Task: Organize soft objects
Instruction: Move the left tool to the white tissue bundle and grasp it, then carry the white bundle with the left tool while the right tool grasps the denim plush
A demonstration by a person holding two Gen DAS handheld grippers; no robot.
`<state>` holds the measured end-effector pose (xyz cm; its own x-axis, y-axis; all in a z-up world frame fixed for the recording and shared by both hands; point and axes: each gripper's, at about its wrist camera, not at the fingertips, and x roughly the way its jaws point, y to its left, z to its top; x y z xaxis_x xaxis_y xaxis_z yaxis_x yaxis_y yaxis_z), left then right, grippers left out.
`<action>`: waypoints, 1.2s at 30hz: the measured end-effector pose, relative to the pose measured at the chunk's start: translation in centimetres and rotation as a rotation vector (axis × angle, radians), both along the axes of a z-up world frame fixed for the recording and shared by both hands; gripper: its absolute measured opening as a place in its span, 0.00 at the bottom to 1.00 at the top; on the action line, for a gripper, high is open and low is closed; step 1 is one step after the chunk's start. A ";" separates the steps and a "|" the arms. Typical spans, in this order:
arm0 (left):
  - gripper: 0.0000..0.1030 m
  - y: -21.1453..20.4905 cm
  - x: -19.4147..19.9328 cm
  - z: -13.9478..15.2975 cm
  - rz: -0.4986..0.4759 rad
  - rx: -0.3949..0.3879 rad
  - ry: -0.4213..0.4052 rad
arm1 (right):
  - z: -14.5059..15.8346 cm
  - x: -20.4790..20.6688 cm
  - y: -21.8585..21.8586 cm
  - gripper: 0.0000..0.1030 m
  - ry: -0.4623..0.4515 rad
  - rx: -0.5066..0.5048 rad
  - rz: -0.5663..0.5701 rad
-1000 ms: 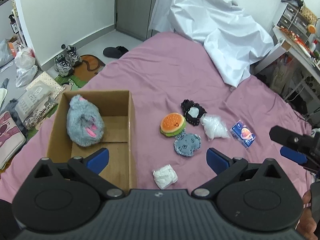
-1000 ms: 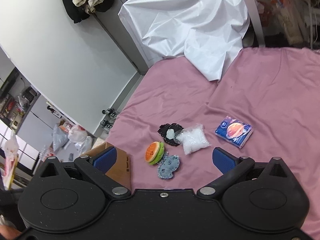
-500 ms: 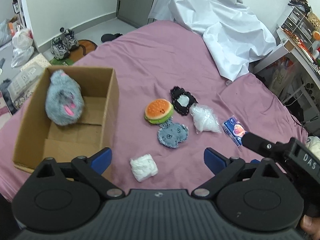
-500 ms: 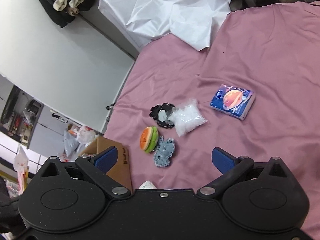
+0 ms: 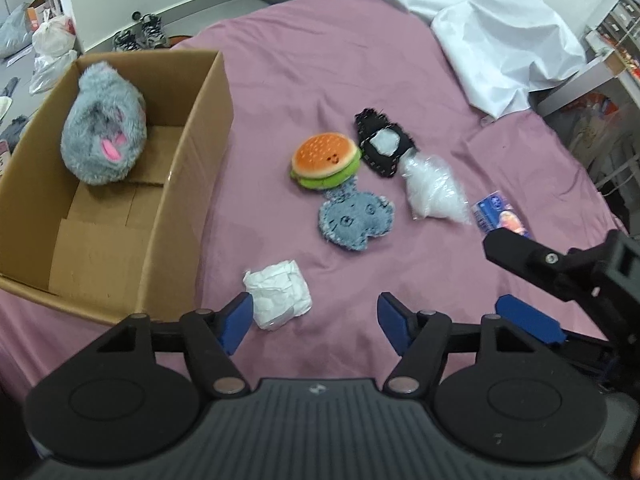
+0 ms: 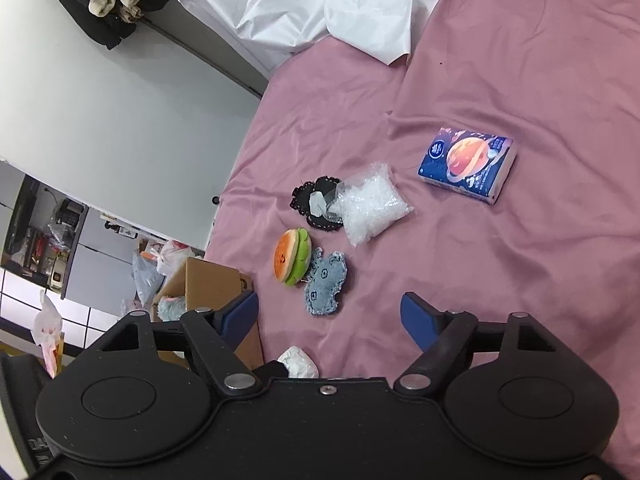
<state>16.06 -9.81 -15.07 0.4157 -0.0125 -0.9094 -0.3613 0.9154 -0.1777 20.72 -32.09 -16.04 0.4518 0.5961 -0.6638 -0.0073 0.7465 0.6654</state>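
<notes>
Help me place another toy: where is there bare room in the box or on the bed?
The cardboard box has bare floor in front of the grey plush. The pink sheet lies bare between the box and the burger plush, and beyond the tissue pack. It is crowded where burger, denim patch, black patch and clear bag cluster.

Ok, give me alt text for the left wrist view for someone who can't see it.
The left gripper, jaws closing with nothing between them, hangs over a pink bedsheet just right of a white wad. Beyond lie a burger plush, a grey denim plush and a clear bag; a cardboard box at left holds a grey furry plush.
</notes>
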 end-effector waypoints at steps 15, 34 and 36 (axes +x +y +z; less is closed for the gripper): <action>0.60 -0.5 1.2 -4.2 0.063 0.069 0.050 | -1.9 1.2 1.4 0.70 0.056 0.001 0.031; 0.40 3.1 0.9 -4.5 0.183 0.028 0.008 | -3.8 3.0 3.2 0.69 0.106 -0.039 0.026; 0.40 3.5 0.7 -4.3 0.184 0.030 0.002 | -3.8 3.1 3.6 0.66 0.097 -0.044 0.034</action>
